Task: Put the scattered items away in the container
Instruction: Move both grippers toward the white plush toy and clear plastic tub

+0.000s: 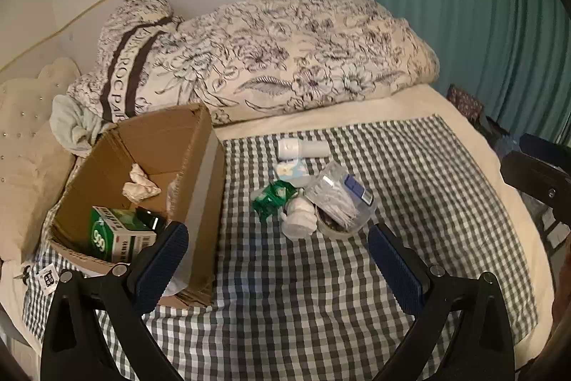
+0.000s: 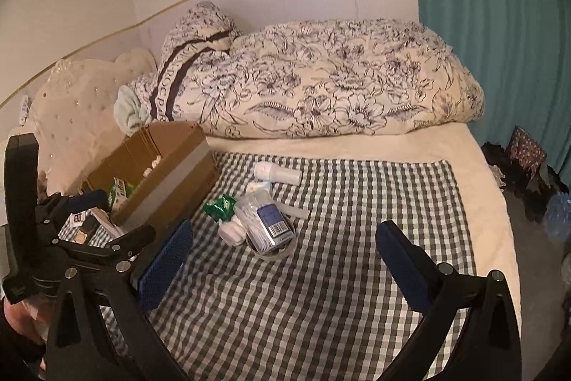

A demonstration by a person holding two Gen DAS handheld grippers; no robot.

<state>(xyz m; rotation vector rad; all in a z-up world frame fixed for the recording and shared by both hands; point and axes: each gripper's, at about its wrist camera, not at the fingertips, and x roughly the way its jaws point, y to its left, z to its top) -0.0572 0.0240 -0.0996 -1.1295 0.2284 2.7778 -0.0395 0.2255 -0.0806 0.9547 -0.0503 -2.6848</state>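
A brown cardboard box (image 1: 200,166) (image 2: 171,181) stands open at the left of the checked cloth (image 1: 321,291) (image 2: 339,274). Inside lie a green-and-white carton (image 1: 114,238) and a crumpled tissue (image 1: 141,184). On the cloth sits a pile: a white bottle on its side (image 1: 303,148) (image 2: 276,173), a green packet (image 1: 273,197) (image 2: 220,206), a clear cotton-swab tub (image 1: 335,199) (image 2: 255,220), a blue box (image 1: 357,190) (image 2: 273,218) and a tape roll (image 1: 335,227) (image 2: 271,250). My left gripper (image 1: 278,256) is open, its left finger over the box corner. My right gripper (image 2: 285,256) is open, short of the pile.
A flowered duvet (image 1: 285,59) (image 2: 321,81) is bunched along the bed's back by the wall. A teal curtain (image 1: 481,6) (image 2: 499,24) hangs at the right, with dark clutter (image 2: 528,174) on the floor below. A padded headboard (image 2: 82,116) rises at the left.
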